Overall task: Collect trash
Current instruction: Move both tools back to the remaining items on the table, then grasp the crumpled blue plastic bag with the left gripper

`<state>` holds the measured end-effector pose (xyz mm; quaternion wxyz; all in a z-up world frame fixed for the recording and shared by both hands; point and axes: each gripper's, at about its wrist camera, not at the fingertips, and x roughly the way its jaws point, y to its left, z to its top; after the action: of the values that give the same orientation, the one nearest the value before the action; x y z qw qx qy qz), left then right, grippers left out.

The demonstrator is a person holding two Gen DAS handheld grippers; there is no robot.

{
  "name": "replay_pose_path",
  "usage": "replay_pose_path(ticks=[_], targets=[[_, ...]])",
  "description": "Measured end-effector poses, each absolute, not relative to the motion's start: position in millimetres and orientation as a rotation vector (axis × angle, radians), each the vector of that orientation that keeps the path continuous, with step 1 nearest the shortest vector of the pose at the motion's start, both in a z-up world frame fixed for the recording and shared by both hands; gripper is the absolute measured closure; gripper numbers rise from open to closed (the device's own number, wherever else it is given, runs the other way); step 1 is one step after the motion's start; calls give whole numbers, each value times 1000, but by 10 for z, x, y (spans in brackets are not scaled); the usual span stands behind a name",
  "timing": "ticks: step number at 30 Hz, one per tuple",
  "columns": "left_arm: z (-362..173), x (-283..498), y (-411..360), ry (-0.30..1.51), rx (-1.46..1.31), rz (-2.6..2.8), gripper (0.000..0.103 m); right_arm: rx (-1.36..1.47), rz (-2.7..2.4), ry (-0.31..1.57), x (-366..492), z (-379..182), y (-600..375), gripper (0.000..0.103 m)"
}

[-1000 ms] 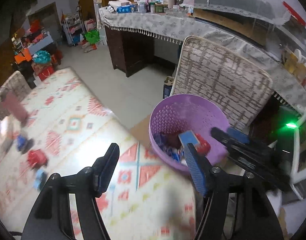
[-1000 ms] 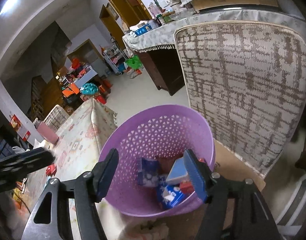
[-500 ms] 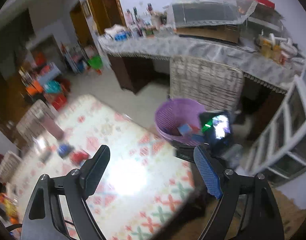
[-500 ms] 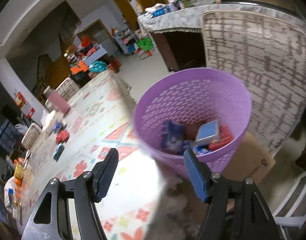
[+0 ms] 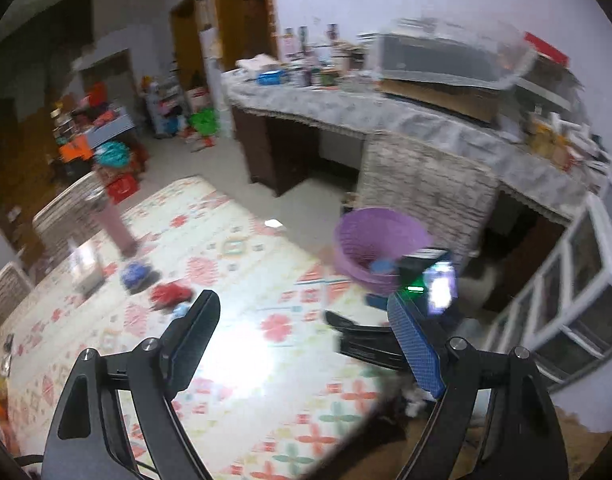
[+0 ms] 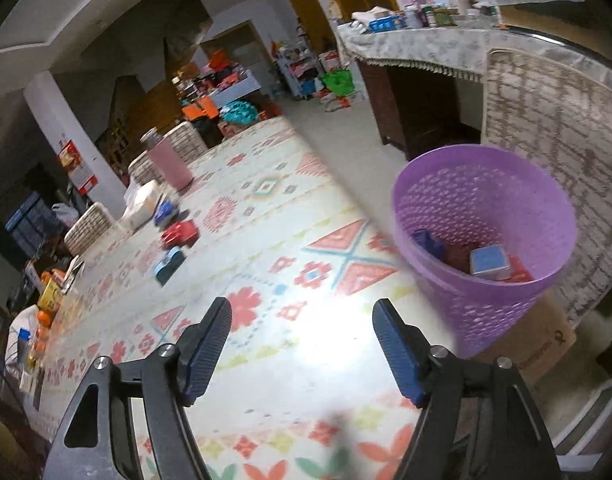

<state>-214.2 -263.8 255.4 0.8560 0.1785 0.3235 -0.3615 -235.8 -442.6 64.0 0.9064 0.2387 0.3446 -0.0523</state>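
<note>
Both tools, left tool [image 5: 302, 344] wide and empty, right tool [image 6: 302, 344] empty and still opening, have backed off the purple trash basket [image 6: 485, 248], so next up looks like the red wrapper [image 6: 180, 234] across the bench [image 6: 306, 240].

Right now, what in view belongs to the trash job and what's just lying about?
Job:
- purple basket, packets already in it
- red wrapper, blue wrapper and small blue packet on the patterned table

Lying about:
- pink tumbler
- white tissue pack
- bottles on the counter
- woven chair
</note>
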Motion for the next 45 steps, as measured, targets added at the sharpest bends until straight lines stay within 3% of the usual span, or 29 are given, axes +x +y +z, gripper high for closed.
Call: replay_pose_path(ticks=[5, 9, 17, 29, 45], targets=[[2219, -1517, -2138, 762, 313, -612, 18, 451, -47, 708, -2307, 658, -4176, 24], [1915, -1002, -1601, 801, 227, -473, 18, 390, -26, 674, -2259, 710, -4008, 8], [1264, -146, -934, 851, 188, -248, 18, 445, 86, 714, -1755, 620, -3764, 7], [953, 974, -1182, 893, 262, -224, 18, 494, 244, 728, -924, 250, -3497, 7], [565, 2500, -1852, 1007, 285, -336, 18, 593, 308, 766, -724, 28, -3582, 7]])
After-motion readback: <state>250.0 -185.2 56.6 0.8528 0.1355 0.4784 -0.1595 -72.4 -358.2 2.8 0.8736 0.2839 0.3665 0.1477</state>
